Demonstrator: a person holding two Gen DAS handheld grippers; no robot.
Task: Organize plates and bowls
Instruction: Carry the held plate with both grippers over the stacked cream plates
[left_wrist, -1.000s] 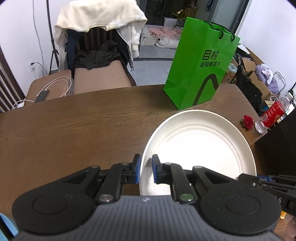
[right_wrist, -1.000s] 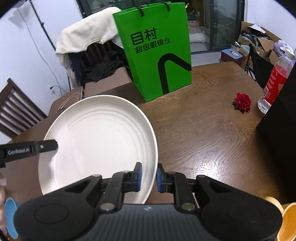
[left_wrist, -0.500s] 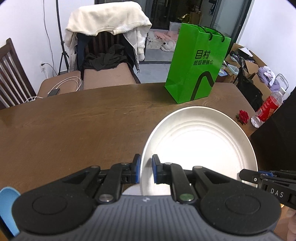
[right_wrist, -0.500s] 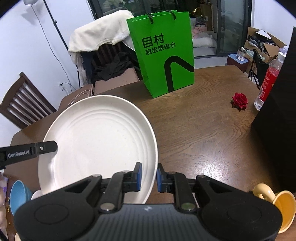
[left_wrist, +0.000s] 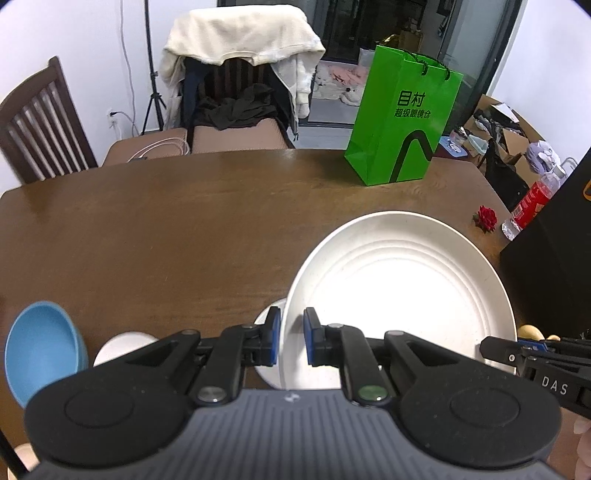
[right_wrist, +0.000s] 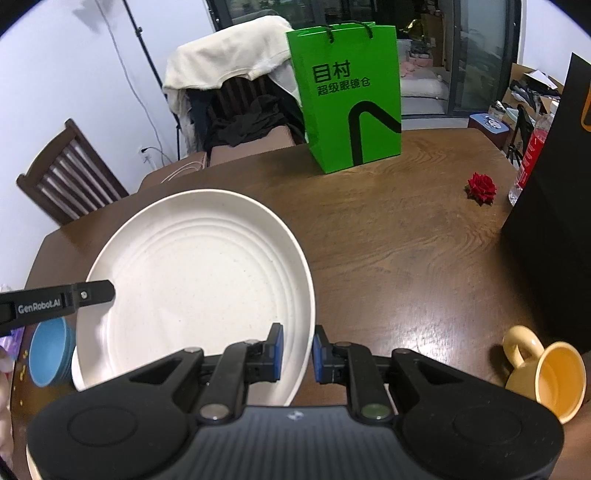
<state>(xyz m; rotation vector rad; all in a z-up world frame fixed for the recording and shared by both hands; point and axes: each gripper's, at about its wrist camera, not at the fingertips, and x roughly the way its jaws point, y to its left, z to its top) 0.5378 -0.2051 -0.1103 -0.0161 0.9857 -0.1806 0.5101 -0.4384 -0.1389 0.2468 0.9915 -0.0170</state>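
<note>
A large white ribbed plate (left_wrist: 399, 291) (right_wrist: 199, 284) hangs above the brown table, held between both grippers. My left gripper (left_wrist: 291, 341) is shut on the plate's left rim, its blue pads pressing the edge. My right gripper (right_wrist: 297, 350) is shut on the right rim. One left finger (right_wrist: 85, 295) shows at the plate's far side in the right wrist view. A blue bowl (left_wrist: 40, 350) (right_wrist: 48, 350) lies at the near left, with a small white dish (left_wrist: 122, 345) beside it. Another white dish (left_wrist: 267, 332) sits partly hidden under the held plate.
A green paper bag (right_wrist: 351, 96) stands at the far side of the table (left_wrist: 184, 229). To the right are a red rose (right_wrist: 480, 188), a red-labelled bottle (right_wrist: 528, 162) and a tall black box (right_wrist: 554, 221). A yellow mug (right_wrist: 546, 373) lies near right. Chairs stand beyond.
Both grippers have drawn back toward the near edge and risen slightly, carrying the plate. The blue bowl, the small white dishes and the yellow mug have come into view.
</note>
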